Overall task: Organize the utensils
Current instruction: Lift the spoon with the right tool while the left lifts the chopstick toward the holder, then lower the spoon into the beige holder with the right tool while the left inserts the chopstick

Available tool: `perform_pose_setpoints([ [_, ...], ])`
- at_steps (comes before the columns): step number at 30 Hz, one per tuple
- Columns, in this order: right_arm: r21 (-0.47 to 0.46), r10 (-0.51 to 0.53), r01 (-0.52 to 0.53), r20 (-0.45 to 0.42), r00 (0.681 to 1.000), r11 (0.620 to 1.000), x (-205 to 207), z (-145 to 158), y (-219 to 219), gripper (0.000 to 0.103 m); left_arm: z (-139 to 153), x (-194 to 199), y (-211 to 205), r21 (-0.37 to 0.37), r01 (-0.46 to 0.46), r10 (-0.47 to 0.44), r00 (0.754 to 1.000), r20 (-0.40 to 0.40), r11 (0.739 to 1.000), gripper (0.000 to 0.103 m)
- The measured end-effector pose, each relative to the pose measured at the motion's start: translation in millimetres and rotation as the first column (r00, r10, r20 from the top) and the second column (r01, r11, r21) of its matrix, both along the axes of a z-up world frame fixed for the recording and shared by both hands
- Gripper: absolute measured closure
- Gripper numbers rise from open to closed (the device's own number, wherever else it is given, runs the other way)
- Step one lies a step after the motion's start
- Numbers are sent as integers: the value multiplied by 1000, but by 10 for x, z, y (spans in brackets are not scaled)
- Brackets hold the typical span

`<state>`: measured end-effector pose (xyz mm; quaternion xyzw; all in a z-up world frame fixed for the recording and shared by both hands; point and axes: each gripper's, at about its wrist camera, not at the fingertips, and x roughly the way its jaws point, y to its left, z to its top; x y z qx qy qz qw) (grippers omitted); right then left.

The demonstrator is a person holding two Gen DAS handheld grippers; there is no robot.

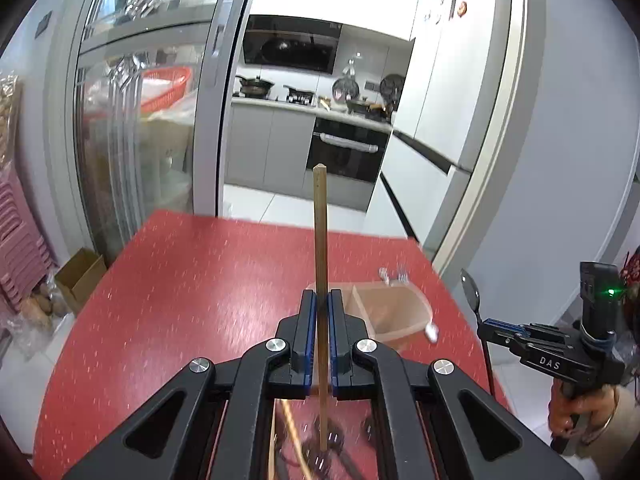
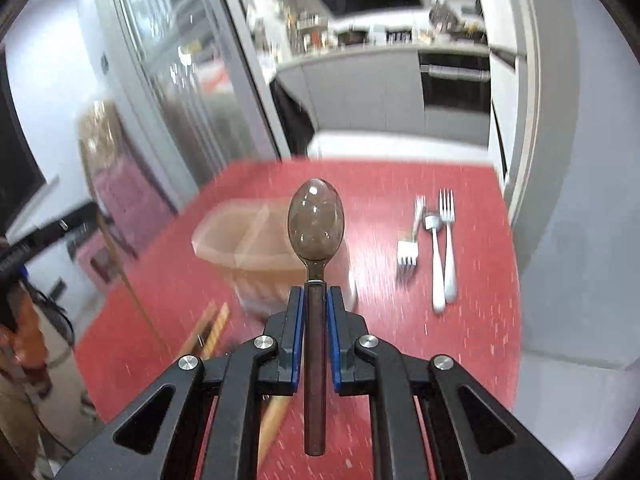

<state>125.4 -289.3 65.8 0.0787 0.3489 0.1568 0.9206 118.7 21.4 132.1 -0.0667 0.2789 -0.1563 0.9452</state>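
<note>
Two grippers are each holding one utensil above the red table (image 1: 180, 280). Left wrist view: my left gripper (image 1: 322, 300) is clamping a wooden chopstick (image 1: 320, 224) that is standing upright between the closed pads, directly in front of the divided brown holder (image 1: 396, 312). Right of that holder, my right gripper (image 1: 486, 326) is gripping a dark spoon (image 1: 470, 290), bowl upward. Right wrist view: I am seeing the right gripper (image 2: 316, 300) closed tight on the spoon (image 2: 316, 224) handle, its bowl overlapping the holder (image 2: 240, 240). Right of the holder, silver forks (image 2: 444, 248) are lying on the table (image 2: 400, 340); in front of it, loose chopsticks (image 2: 212, 328) are lying blurred.
</note>
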Motion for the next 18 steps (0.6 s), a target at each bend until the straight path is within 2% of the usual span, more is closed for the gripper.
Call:
perform_pose_setpoints([
  [5,44,-51,47,110,993,998,279,289,50,91,343,290,-113,-19,0,1,998,68,1000,73],
  [8,66,-76,67,146,986,996,513,334,115,91,455,475,-186,-3,-20,20,995,101,1000,73],
  [14,58,-110,100,209,972,993,859,234,318,91,421,778,-321,-18,-38,40,992,118,999,73],
  [18,43,-114,107,243,963,993,1009,54,415,91,255,936,-438,0,-56,56,991,124,998,73],
])
